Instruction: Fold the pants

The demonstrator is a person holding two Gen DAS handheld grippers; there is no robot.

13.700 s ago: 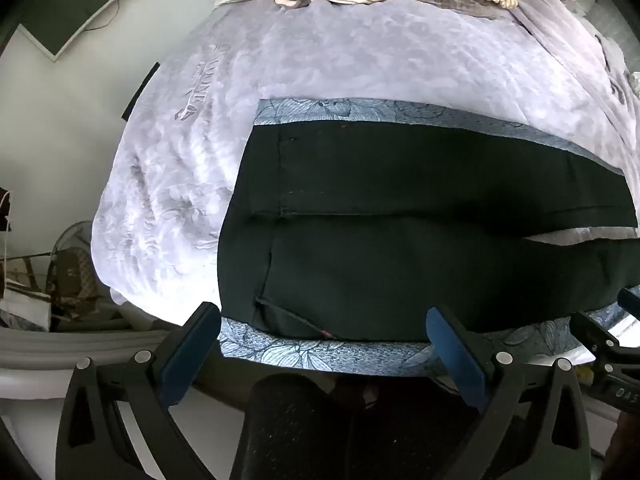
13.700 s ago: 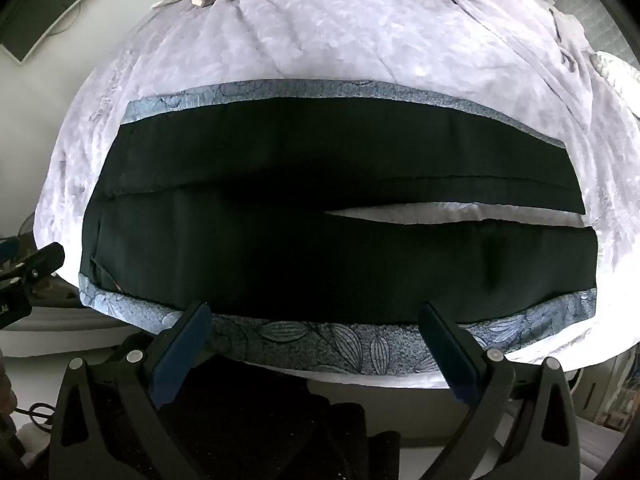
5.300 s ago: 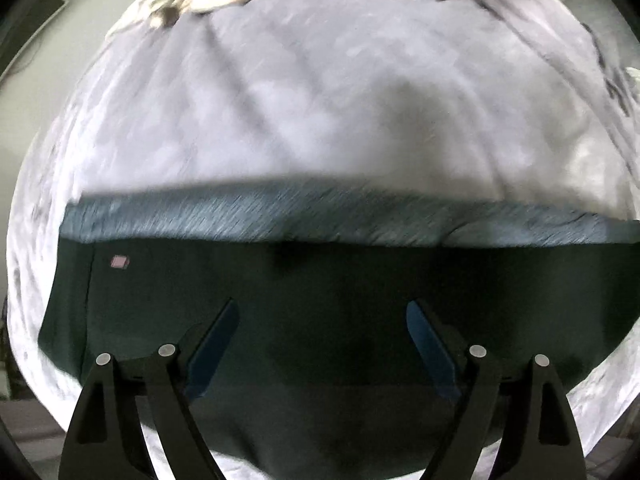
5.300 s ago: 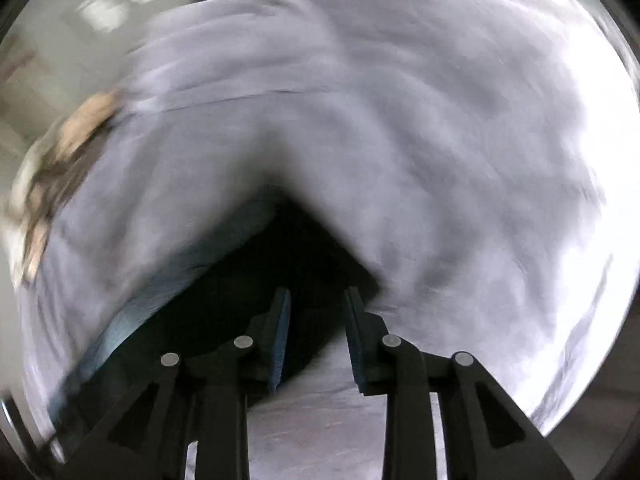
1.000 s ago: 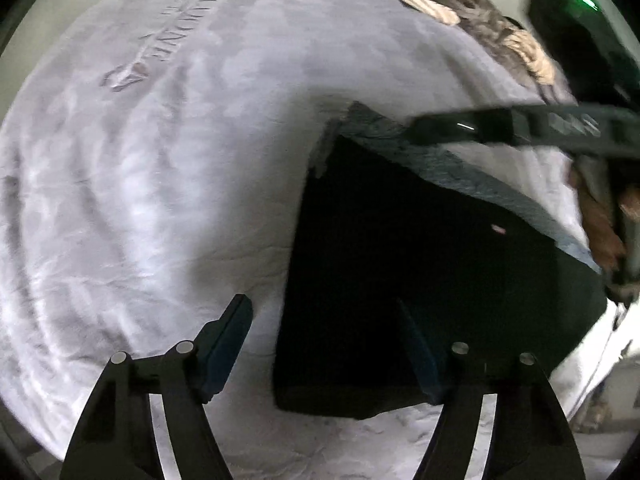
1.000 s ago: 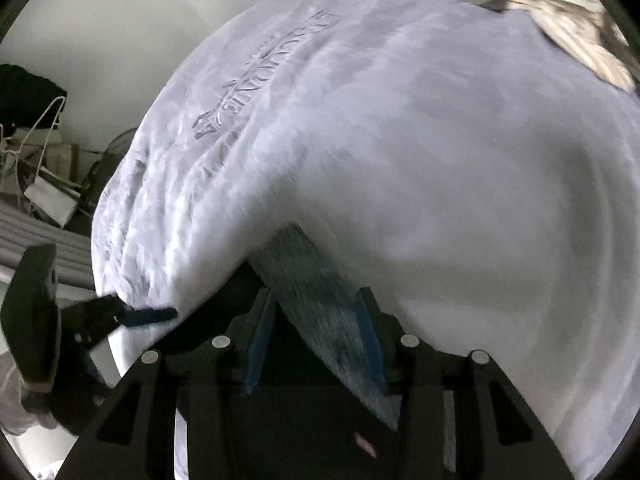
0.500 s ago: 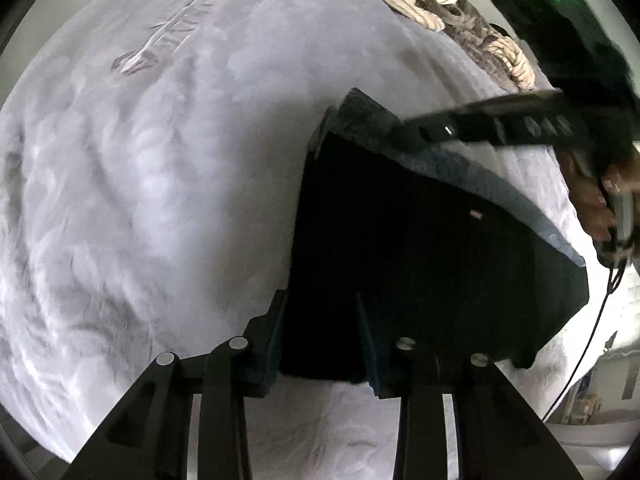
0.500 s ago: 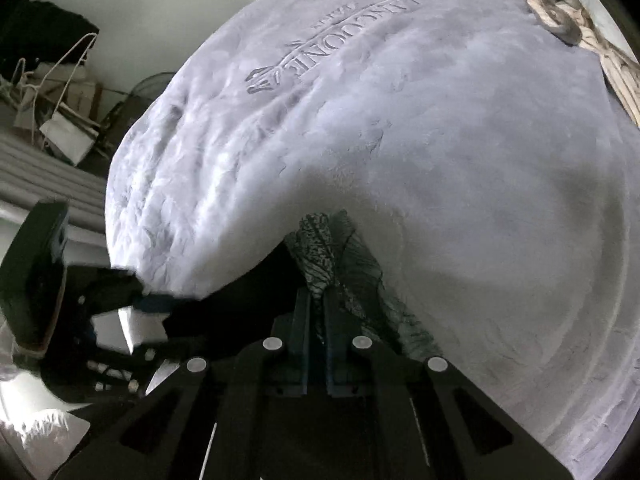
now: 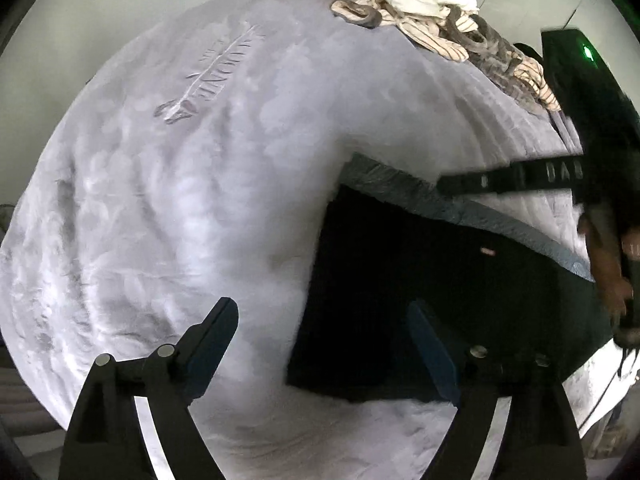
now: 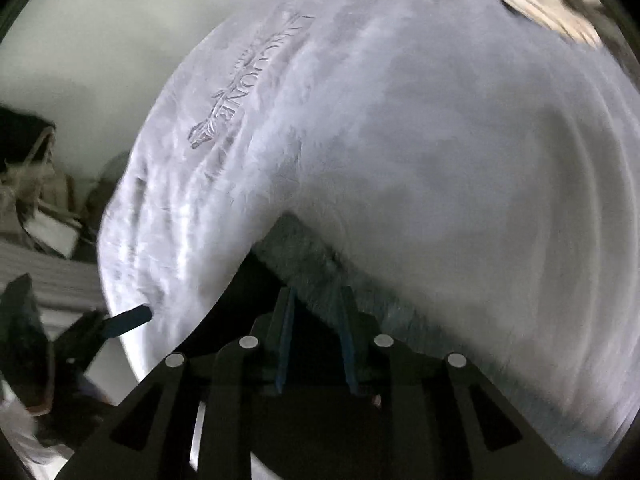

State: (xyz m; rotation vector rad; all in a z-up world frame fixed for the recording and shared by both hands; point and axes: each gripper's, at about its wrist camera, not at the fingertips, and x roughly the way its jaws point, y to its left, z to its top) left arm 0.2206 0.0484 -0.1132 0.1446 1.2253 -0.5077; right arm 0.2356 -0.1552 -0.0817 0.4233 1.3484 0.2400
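Pale lavender plush blanket [image 9: 200, 200] covers the whole bed, with an embossed logo [image 9: 208, 76] pressed into it and a white wall behind. From the left wrist view, a heap of cream and striped laundry [image 9: 420, 8] sits at the far edge of the bed. The pants [image 9: 420, 280], black and folded into a squarish block with a grey-blue leaf-print band [image 9: 440, 204] along the far edge, lie flat on the blanket to the right of centre. The left hand-held gripper [image 9: 324, 344] has just been opening; its jaws stand wide with nothing pinched, one over bare blanket and one over the near corner of the pants. The right hand-held gripper [image 9: 508, 180] reaches in from the right across that printed band, a person's hand [image 9: 608, 264] behind it.

Right wrist view is pretty blurry. Same blanket and logo, laundry top right, some clutter [image 10: 36, 192] by the wall on the left. The right hand-held gripper's jaws have just parted a bit; the printed band runs between them, but I can't tell if the pads still press on it.
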